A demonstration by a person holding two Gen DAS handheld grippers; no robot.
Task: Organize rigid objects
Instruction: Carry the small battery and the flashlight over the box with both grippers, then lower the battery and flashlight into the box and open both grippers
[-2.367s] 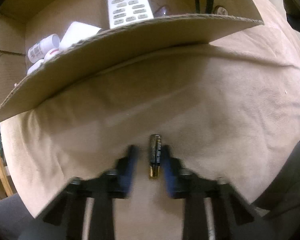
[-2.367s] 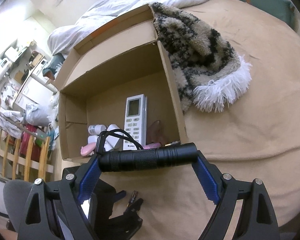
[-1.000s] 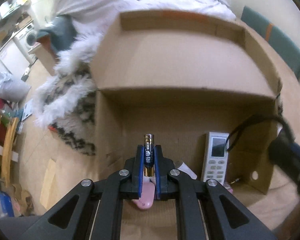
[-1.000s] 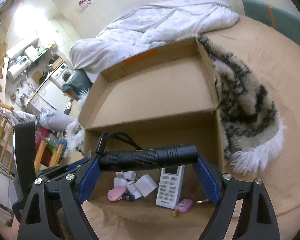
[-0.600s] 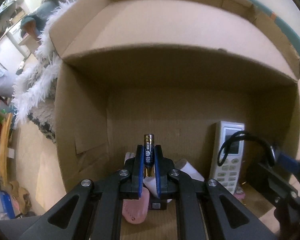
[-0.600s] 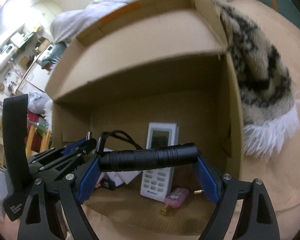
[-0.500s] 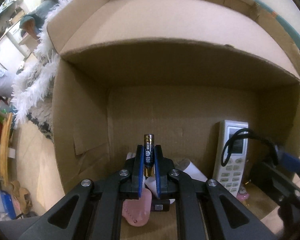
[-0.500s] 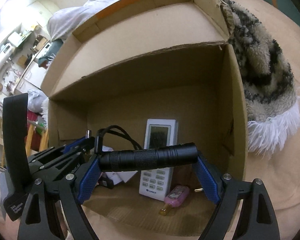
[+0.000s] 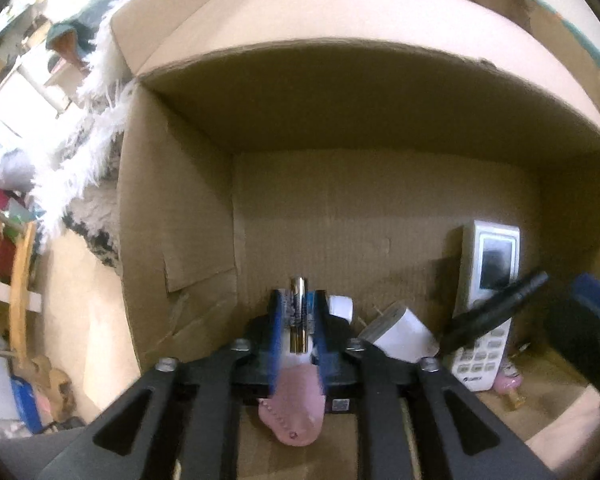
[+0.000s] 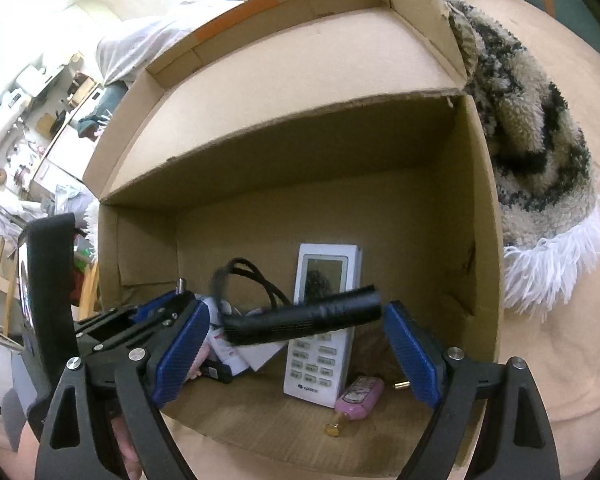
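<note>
We saw both hand-held grippers over the cardboard box (image 10: 476, 208), jaws just opening: left (image 9: 298, 320) w/ battery (image 9: 299, 312) between (loose), right (image 10: 296, 332) wide, flashlight (image 10: 304, 320) tilting free.

The right gripper (image 10: 296, 344) has just been opening its jaws; the black flashlight (image 10: 304, 322) lies tilted between the blue pads (image 10: 414, 356) (a gap shows at each end). Below it, inside the cardboard box (image 10: 478, 248), stand a white remote (image 10: 320, 320) and a pink bottle (image 10: 360, 396).
</note>
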